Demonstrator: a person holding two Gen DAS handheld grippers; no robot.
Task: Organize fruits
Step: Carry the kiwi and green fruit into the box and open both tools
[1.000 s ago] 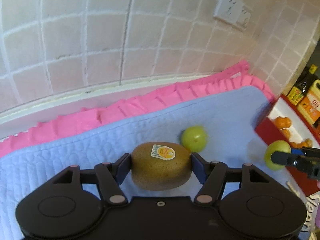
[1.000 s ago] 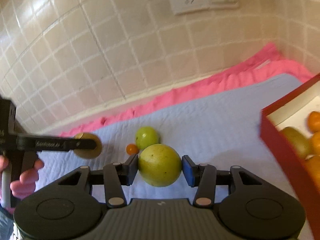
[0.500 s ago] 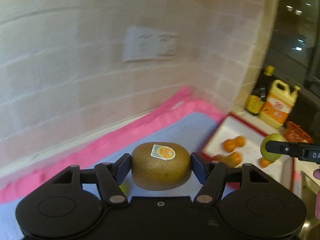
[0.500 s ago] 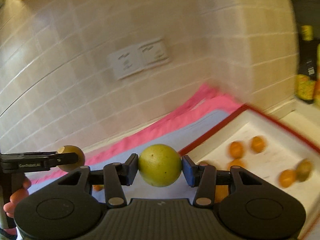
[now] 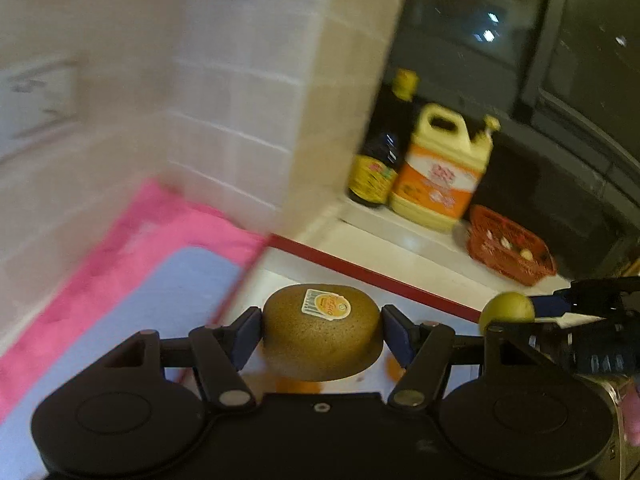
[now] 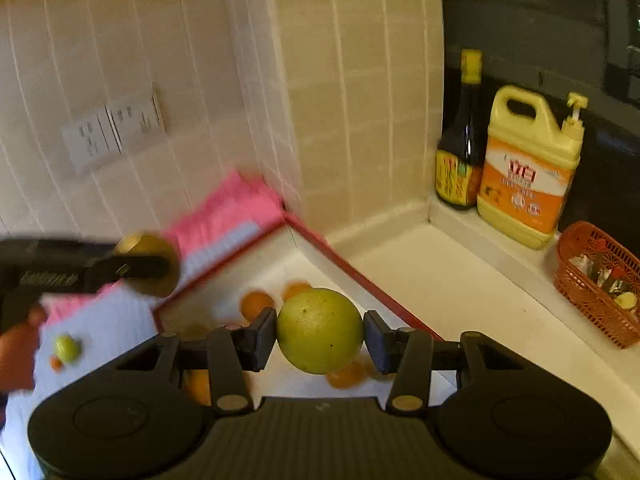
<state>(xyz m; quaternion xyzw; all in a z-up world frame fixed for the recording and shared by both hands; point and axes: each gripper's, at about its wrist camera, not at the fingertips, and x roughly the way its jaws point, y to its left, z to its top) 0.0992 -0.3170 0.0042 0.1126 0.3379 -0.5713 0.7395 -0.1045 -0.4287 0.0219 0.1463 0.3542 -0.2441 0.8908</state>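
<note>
A brown kiwi (image 5: 322,330) with a yellow sticker is clamped in my left gripper (image 5: 322,334), held above the red-rimmed white box (image 5: 372,276). My right gripper (image 6: 320,334) is shut on a green round citrus fruit (image 6: 320,330), also over the box (image 6: 352,268). Several small oranges (image 6: 258,304) lie on the box floor. In the right wrist view the left gripper with the kiwi (image 6: 150,264) hangs at the left. In the left wrist view the right gripper with the green fruit (image 5: 508,312) shows at the right. One green fruit (image 6: 66,348) and a small orange one (image 6: 56,362) lie on the blue mat (image 6: 100,328).
A tiled wall corner stands behind the box. On the white counter (image 6: 460,280) are a dark sauce bottle (image 6: 460,148), a yellow detergent jug (image 6: 528,168) and a red mesh basket (image 6: 600,284). A pink cloth (image 5: 132,232) edges the mat. A hand (image 6: 16,344) grips the left tool.
Both grippers have swung to the right with their fruits, from over the blue mat to over the red-rimmed box. The counter corner with bottles has come into view.
</note>
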